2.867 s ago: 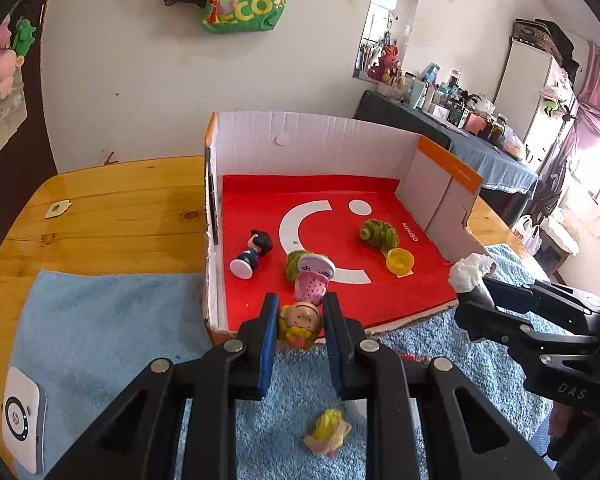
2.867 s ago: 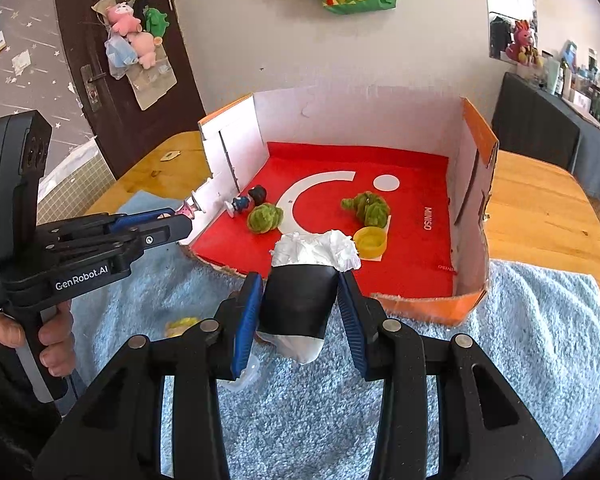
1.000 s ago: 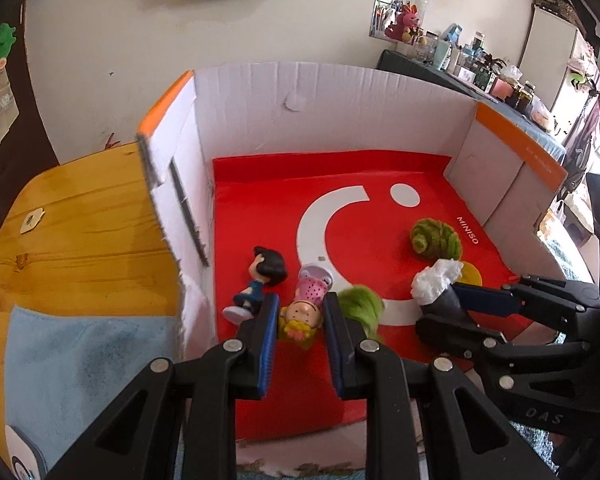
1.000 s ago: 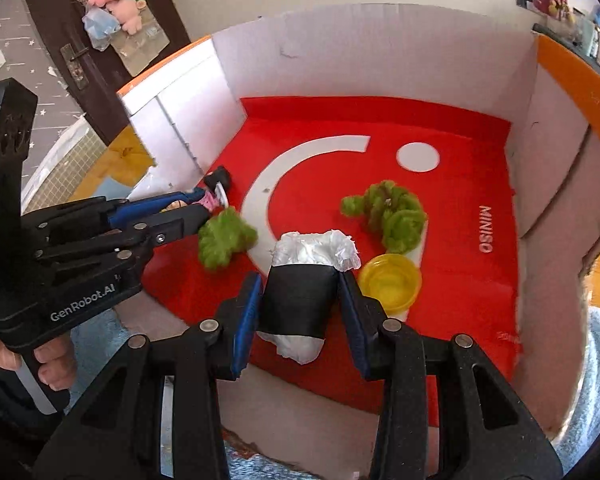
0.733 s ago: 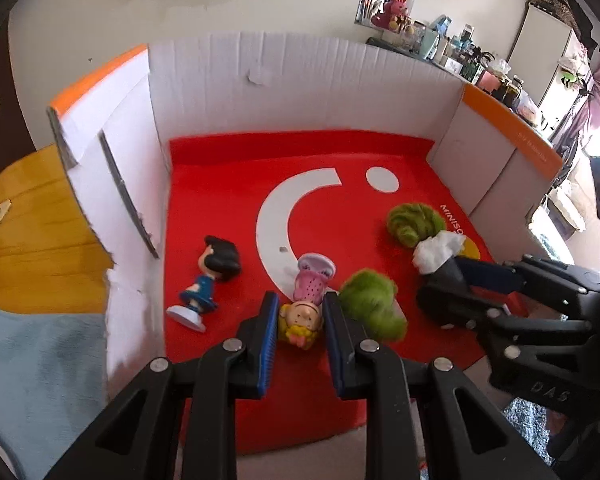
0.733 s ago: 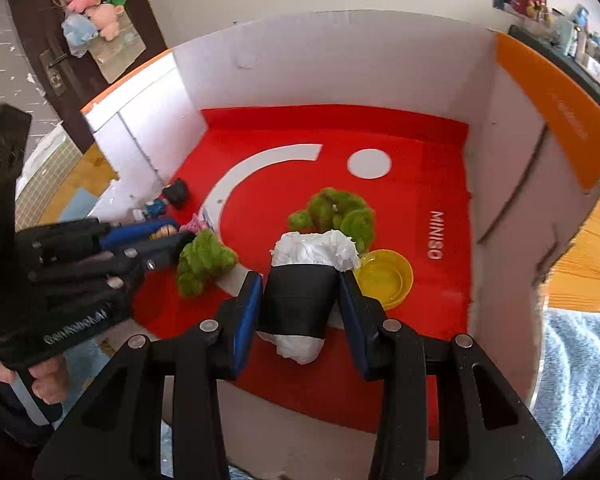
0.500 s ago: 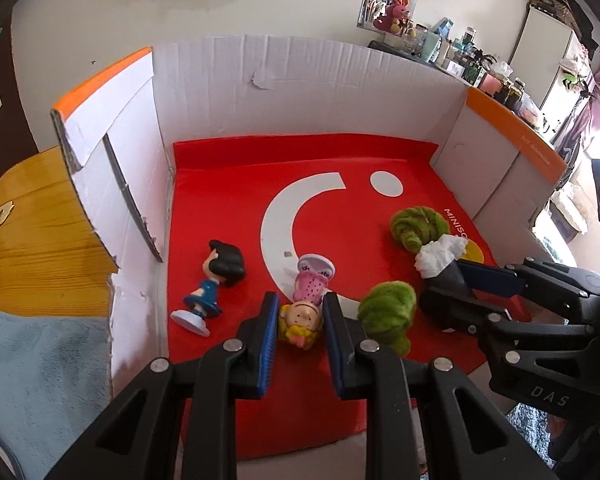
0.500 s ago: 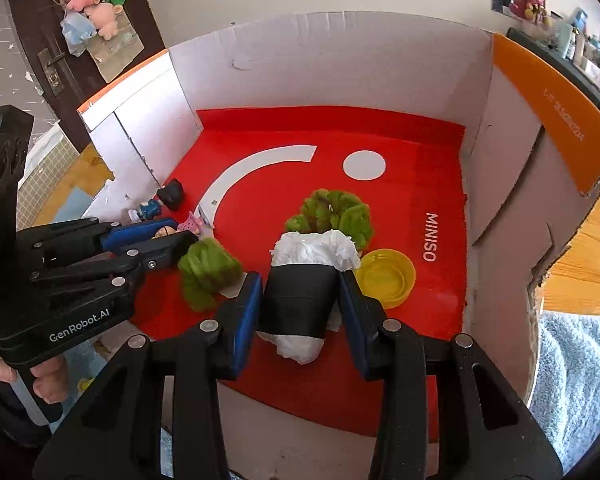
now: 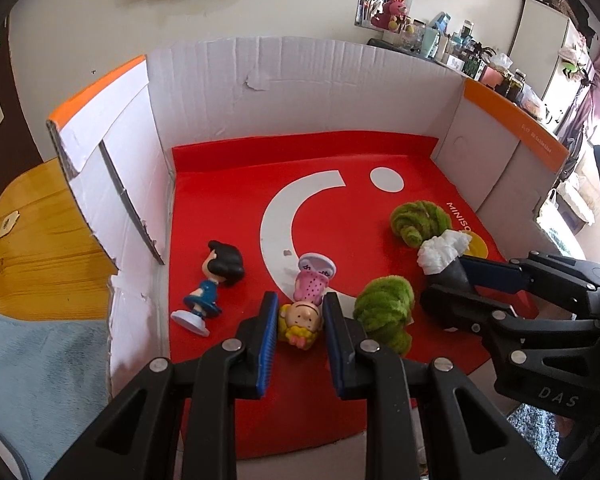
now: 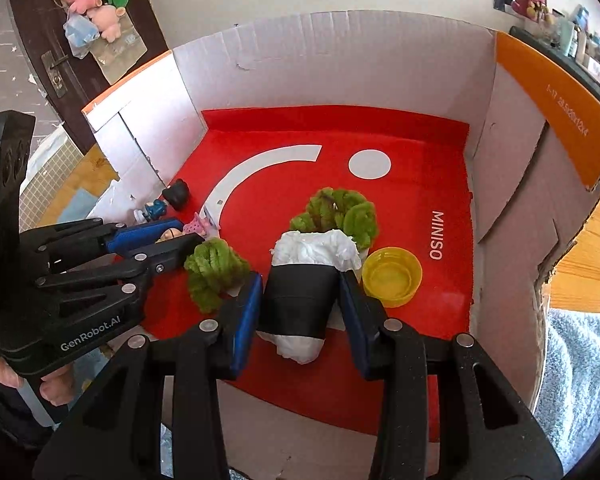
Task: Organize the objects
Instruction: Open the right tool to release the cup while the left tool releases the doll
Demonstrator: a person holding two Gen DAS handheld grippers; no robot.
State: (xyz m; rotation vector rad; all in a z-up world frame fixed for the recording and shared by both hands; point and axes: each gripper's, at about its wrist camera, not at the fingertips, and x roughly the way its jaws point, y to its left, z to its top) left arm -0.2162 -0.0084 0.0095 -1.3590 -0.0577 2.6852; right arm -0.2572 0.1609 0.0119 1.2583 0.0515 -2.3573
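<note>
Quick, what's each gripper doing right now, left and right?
Left gripper: shut on the blonde doll figurine.
Right gripper: shut on the black-wrapped white roll.

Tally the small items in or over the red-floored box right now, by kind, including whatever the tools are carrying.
Toy figurines: 2, dark-haired figurine lying in the box, blonde figurine in the left tool
Green fuzzy balls: 2
Yellow cap: 1
Black-wrapped white bundle: 1, in the right tool
Total: 6
</note>
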